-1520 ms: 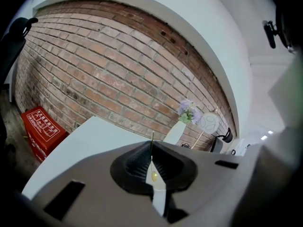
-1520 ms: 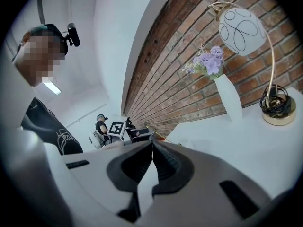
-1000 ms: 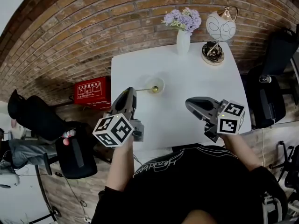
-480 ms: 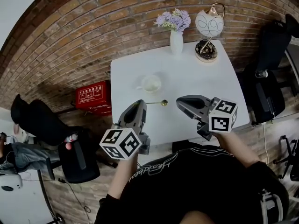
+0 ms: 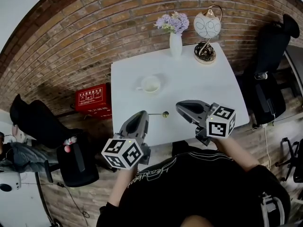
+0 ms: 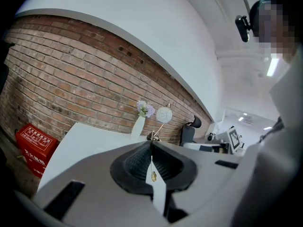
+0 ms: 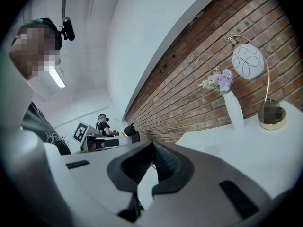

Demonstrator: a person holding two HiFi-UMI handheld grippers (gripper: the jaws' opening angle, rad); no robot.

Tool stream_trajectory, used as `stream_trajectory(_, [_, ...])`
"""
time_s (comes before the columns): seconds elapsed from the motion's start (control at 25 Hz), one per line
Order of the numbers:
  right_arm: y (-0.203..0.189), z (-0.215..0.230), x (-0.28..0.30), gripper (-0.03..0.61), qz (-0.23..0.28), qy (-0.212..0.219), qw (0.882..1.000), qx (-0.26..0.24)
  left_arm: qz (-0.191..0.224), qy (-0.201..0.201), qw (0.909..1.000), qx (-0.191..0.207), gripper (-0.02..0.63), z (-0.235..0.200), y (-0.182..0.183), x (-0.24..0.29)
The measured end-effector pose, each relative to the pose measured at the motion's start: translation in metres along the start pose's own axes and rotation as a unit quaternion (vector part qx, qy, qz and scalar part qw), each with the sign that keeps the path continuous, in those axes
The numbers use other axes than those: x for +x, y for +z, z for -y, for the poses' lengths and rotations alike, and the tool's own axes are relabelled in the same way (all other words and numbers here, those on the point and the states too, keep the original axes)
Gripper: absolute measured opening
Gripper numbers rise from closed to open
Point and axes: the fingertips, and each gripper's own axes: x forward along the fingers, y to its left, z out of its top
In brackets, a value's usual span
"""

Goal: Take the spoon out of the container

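Observation:
A white cup (image 5: 150, 84) stands on the white table (image 5: 203, 84), with nothing in it that I can see. The gold spoon (image 5: 162, 114) hangs level over the table's near part, away from the cup, bowl end to the right. My left gripper (image 5: 144, 113) is shut on its handle. In the left gripper view the pads (image 6: 142, 162) meet, and a gold bit (image 6: 153, 176) shows in the slit. My right gripper (image 5: 180, 107) hovers just right of the spoon's bowl, shut with nothing in it; its jaws meet at the tip (image 7: 151, 144).
A white vase of purple flowers (image 5: 175, 44) and a round white lamp (image 5: 206, 30) stand at the table's far edge by the brick wall. A red box (image 5: 92, 98) sits on the floor to the left. Black chairs (image 5: 267, 98) flank the table.
The left gripper has drawn the spoon out of the cup and carried it toward the table's near edge. The right gripper has drifted slightly left, staying shut.

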Motion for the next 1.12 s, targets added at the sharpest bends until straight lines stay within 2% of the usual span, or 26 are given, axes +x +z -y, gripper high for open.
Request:
stream_trajectory(0.2, [-0.003,-0.013,-0.001,-0.003,-0.001,0.007,1.0,-0.022,0.003,0.001,1.0,-0.005,0.006,0.001,-0.002,-0.005])
stream_trajectory(1.12, [-0.006,0.001,0.0,-0.003,-0.012,0.008,1.0,-0.011,0.006,0.002,0.9998,-0.019,0.006,-0.001,0.0,0.005])
